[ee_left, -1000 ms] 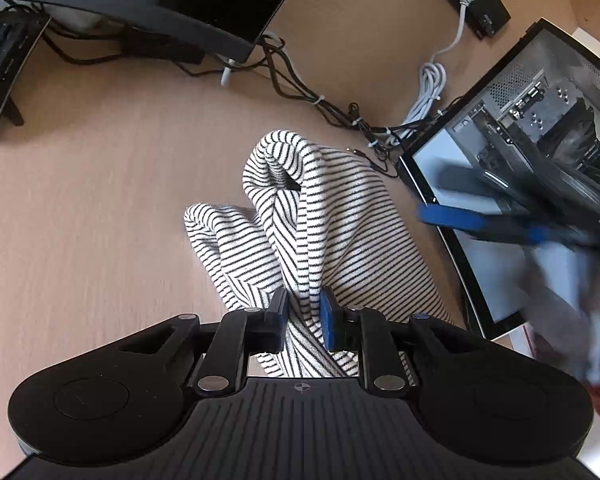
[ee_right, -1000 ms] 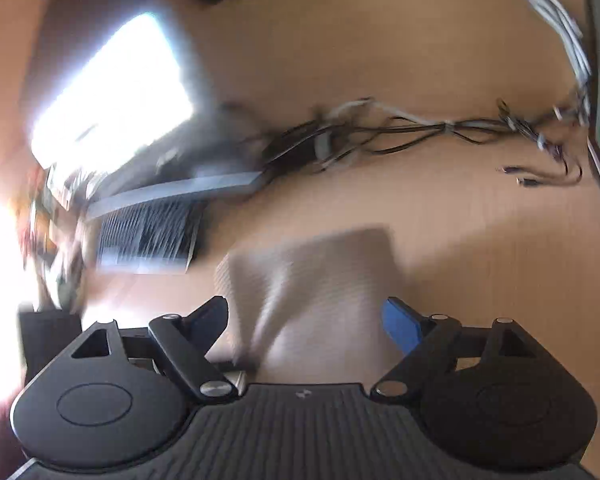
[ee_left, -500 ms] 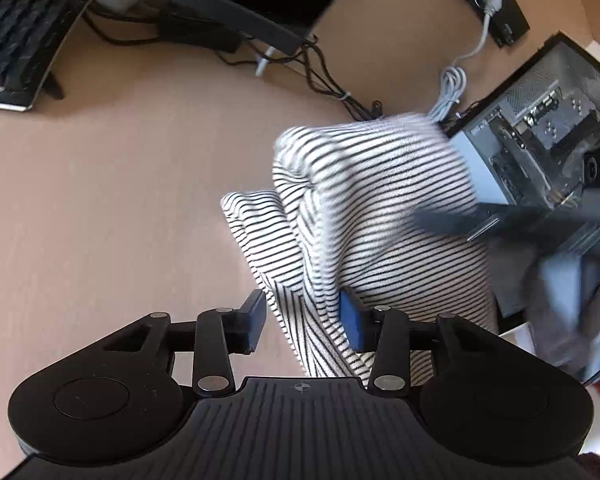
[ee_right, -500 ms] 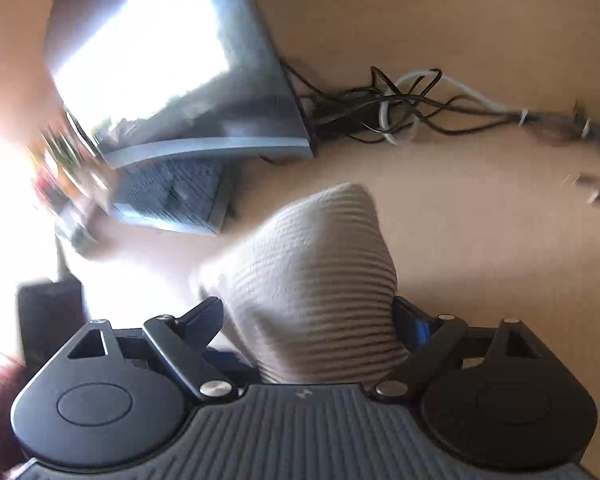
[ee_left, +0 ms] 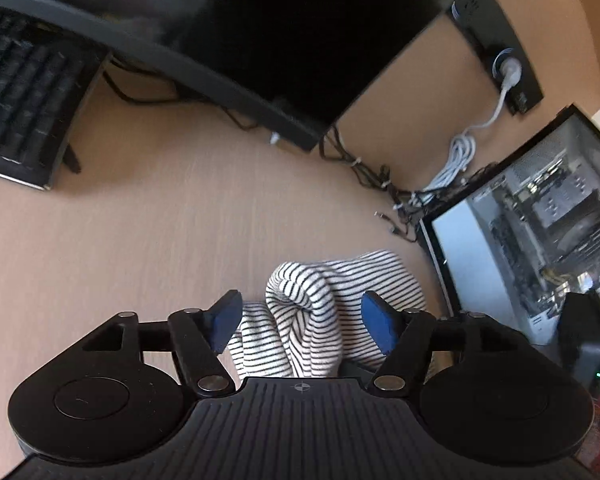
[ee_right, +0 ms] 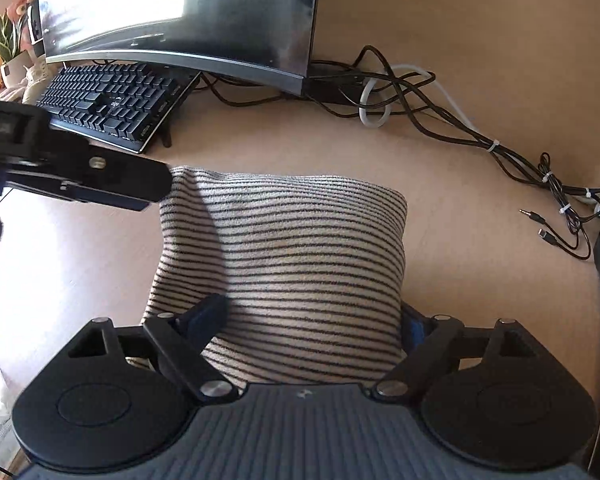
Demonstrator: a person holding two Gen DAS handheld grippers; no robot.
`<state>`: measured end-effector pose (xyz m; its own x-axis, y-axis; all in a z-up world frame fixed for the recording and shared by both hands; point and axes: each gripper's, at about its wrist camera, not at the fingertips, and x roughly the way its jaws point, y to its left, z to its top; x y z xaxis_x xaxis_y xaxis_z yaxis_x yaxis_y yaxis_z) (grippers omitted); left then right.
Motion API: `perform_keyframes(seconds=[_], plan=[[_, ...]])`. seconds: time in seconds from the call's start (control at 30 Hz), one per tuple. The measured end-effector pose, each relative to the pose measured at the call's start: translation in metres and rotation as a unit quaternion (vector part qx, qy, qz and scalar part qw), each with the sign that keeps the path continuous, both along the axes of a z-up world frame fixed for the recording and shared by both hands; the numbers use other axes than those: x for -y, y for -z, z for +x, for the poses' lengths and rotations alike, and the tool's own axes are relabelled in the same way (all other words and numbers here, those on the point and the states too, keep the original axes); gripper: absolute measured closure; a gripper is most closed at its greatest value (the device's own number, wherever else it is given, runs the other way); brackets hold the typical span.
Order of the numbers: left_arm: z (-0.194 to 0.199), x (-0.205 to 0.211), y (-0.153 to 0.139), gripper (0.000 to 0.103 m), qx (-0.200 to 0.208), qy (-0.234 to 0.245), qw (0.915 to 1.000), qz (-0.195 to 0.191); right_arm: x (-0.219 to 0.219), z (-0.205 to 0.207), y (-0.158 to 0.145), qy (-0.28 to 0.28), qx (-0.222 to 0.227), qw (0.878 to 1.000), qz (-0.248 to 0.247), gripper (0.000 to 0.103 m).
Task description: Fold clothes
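A black-and-white striped garment [ee_right: 300, 248] lies folded into a rough rectangle on the light wooden desk [ee_right: 480, 264]. My right gripper [ee_right: 312, 312] straddles its near end with the jaws wide and opening slightly; the cloth fills the gap and hides part of the right finger. My left gripper [ee_left: 300, 310] hangs over a bunched fold of the same garment [ee_left: 312, 304]. Its jaws are opening, and the blue pads [ee_left: 224, 316] stand clear of the fabric. The right wrist view shows the left gripper's body [ee_right: 80, 172] at the cloth's far left corner.
A curved monitor [ee_right: 204, 20] and a black keyboard [ee_right: 112, 100] stand at the back. Tangled cables [ee_right: 440, 120] run along the rear right. An open computer case [ee_left: 540, 220] stands close on the right of the garment. A wall socket strip [ee_left: 500, 52] is above it.
My left jaws, shut on the striped cloth a second ago, have spread and let it go. The raised fold has come down onto the desk. My right gripper rolled and sank over the cloth.
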<state>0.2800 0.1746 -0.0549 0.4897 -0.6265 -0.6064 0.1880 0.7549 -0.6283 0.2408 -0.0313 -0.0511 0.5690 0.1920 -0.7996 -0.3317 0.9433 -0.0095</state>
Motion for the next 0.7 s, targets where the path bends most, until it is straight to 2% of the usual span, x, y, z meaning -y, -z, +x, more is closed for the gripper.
perform_keyframes(seconds=[0.1, 0.17, 0.2, 0.23, 0.27, 0.37, 0.47, 0.63, 0.7], plan=[[0.007, 0.014, 0.013, 0.029, -0.015, 0.007, 0.9998, -0.012, 0.000, 0.002, 0.001, 0.001, 0.002, 1.000, 0.003, 0.015], [0.010, 0.023, 0.015, 0.031, -0.007, 0.010, 0.9999, -0.007, 0.004, 0.002, 0.001, 0.002, 0.005, 1.000, 0.011, 0.014], [0.012, 0.027, 0.015, 0.038, -0.003, 0.010, 0.9999, -0.002, 0.009, 0.003, 0.000, 0.002, 0.005, 1.000, 0.021, 0.012], [0.012, 0.031, 0.013, 0.054, 0.005, 0.011, 0.9999, 0.009, 0.015, 0.003, 0.000, 0.003, 0.005, 0.999, 0.033, 0.012], [0.010, 0.036, 0.007, 0.065, 0.015, 0.013, 0.9994, 0.029, 0.023, 0.003, -0.002, 0.005, 0.001, 0.999, 0.049, 0.012], [-0.001, 0.049, -0.013, 0.073, 0.056, 0.028, 0.9952, 0.075, 0.052, 0.004, -0.006, 0.020, -0.014, 0.993, 0.113, 0.011], [-0.009, 0.053, -0.024, 0.075, 0.071, 0.037, 0.9930, 0.088, 0.080, 0.010, -0.004, 0.055, -0.039, 0.981, 0.182, 0.009], [-0.015, 0.050, -0.030, 0.076, 0.073, 0.037, 0.9926, 0.089, 0.103, 0.025, 0.018, 0.097, -0.083, 0.947, 0.294, 0.011], [-0.018, 0.049, -0.032, 0.077, 0.076, 0.038, 0.9921, 0.093, 0.102, 0.028, 0.029, 0.097, -0.100, 0.943, 0.303, 0.013]])
